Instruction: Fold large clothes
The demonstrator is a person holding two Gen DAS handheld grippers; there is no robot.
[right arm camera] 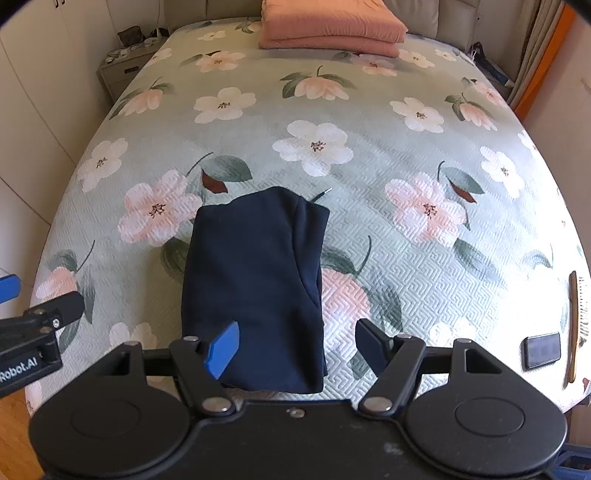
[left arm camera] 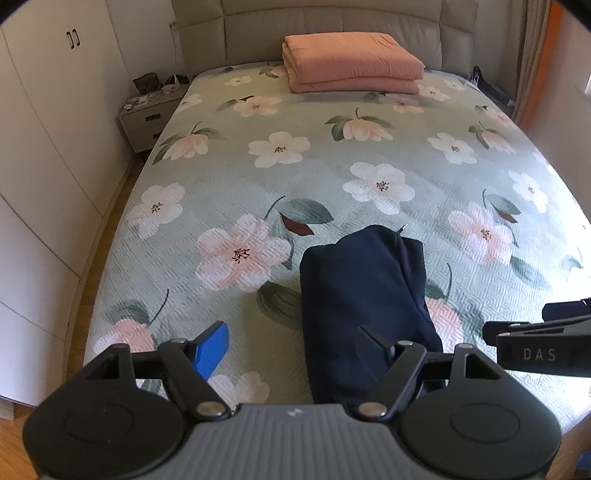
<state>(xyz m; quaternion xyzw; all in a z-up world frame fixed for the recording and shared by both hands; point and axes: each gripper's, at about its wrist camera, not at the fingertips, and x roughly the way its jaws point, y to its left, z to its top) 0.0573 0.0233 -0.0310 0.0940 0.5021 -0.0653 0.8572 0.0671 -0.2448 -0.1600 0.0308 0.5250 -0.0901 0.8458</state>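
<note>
Navy garment (right arm camera: 255, 288) lies folded on the bed (right arm camera: 424, 258); both grippers, left gripper (left arm camera: 291, 350) and right gripper (right arm camera: 295, 347), gape empty, so folding looks finished; next, retreat.

Bed (left arm camera: 332, 177) with floral green quilt, padded beige headboard (left arm camera: 332, 33) behind. White wardrobe doors (left arm camera: 44, 129) and nightstand (left arm camera: 146, 122) left of bed; curtain (left arm camera: 532, 55) right. Wooden floor (left arm camera: 107, 221). Daylight.
</note>
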